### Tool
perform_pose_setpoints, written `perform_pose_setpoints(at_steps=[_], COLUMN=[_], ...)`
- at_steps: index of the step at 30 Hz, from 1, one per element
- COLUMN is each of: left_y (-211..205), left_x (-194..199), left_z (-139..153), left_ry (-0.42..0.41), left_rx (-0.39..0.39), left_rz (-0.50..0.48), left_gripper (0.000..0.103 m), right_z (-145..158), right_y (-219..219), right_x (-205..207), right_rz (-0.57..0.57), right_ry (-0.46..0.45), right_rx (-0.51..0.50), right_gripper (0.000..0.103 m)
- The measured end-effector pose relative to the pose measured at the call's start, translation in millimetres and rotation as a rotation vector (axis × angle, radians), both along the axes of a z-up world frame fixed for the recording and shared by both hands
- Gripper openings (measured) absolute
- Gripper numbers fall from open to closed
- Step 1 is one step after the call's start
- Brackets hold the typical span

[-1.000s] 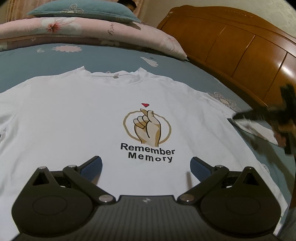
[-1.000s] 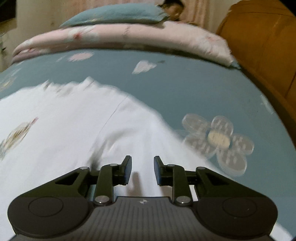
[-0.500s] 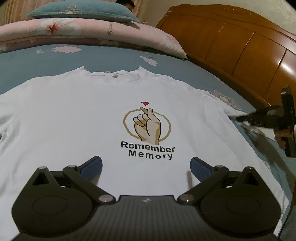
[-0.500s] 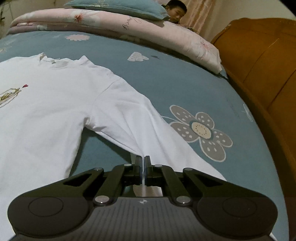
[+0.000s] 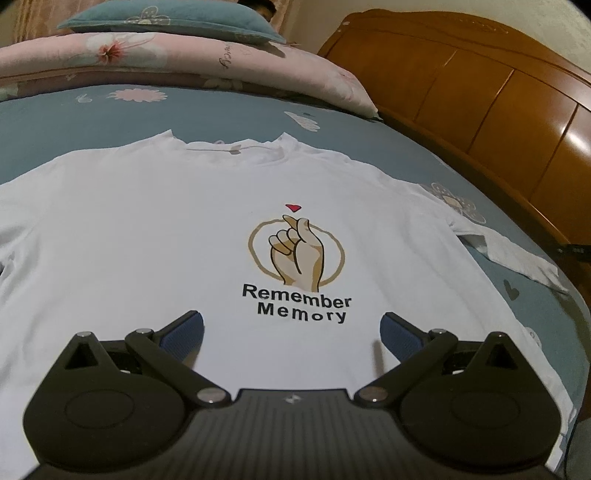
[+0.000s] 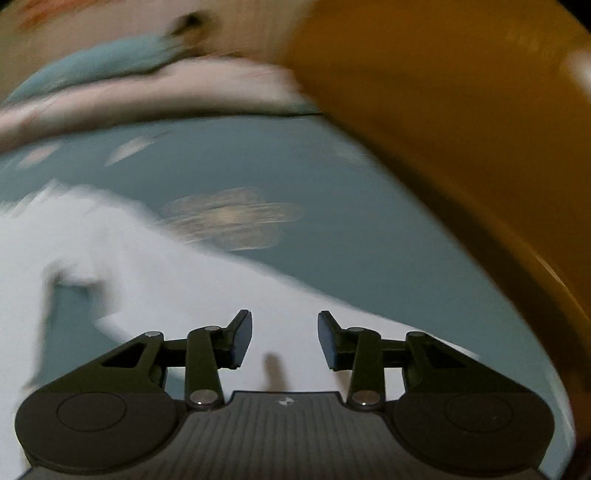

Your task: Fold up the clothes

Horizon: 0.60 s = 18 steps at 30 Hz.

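Note:
A white T-shirt (image 5: 147, 240) with a finger-heart print and "Remember Memory" lies flat, front up, on the blue bed sheet (image 5: 229, 110). Its right sleeve (image 5: 517, 254) is spread out to the right. My left gripper (image 5: 291, 332) is open and empty, hovering over the shirt's lower front. My right gripper (image 6: 284, 339) is open and empty above the right sleeve (image 6: 295, 314); its view is motion-blurred. In the left wrist view only a dark tip of the right gripper (image 5: 572, 251) shows at the right edge.
A wooden headboard (image 5: 498, 110) runs along the right side of the bed. A pink quilt (image 5: 184, 62) with a teal pillow (image 5: 166, 18) on it lies at the far end. A person's head (image 5: 258, 5) shows behind the pillow.
My right gripper, shut on the right sleeve half a second ago, has opened and let go, and is swinging to the right. The sleeve now lies spread out. My left gripper has not moved.

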<state>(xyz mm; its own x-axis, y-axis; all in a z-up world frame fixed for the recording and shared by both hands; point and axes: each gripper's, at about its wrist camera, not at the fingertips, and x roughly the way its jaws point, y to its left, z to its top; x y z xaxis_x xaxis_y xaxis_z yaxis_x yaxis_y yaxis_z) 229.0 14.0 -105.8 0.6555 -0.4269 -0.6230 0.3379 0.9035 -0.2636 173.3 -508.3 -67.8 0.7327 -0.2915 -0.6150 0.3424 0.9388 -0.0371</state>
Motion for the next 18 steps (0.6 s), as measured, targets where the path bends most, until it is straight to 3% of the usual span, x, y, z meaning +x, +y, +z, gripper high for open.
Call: perform_pose_setpoints(at_steps=[2, 5, 8, 14, 15, 17, 18], left_y=[-1.0, -1.5, -1.2, -4.1, -5.0, -6.3, -6.8], left_x=[1.5, 3.7, 4.5, 4.2, 4.0, 3.2, 3.0], left_z=[0.1, -0.5, -1.6, -3.3, -3.4, -3.2, -3.0], left_ry=[0.001, 0.002, -0.001, -0.015, -0.018, -0.022, -0.023], left_rx=[0.0, -0.007, -0.01, 0.005, 0.011, 0.019, 0.022], left_rz=[0.007, 0.013, 0.012, 0.009, 0.009, 0.008, 0.007], left_gripper=[0.101, 0.101, 0.101, 0.102, 0.102, 0.102, 0.102], right_z=[-6.1, -19.4, -33.9, -52.9, -52.8, -50.4, -47.9], right_y=[-37.9, -74.2, -91.3, -89.1, -87.1, -82.2, -82.9], right_x=[-12.9, -23.3, -23.4, -6.6, -6.6, -6.8, -9.8], right_rz=[-0.115, -0.189, -0.186, -0.166, -0.164, -0.151, -0.14], right_ry=[-0.035, -0.067, -0.087, -0.073, -0.068, -0.067, -0.074], right_rx=[0.051, 0.096, 0.137, 0.099, 0.085, 0.082, 0.098], right_gripper=[0.047, 0.048, 0.051, 0.054, 0.049, 0.03, 0.003])
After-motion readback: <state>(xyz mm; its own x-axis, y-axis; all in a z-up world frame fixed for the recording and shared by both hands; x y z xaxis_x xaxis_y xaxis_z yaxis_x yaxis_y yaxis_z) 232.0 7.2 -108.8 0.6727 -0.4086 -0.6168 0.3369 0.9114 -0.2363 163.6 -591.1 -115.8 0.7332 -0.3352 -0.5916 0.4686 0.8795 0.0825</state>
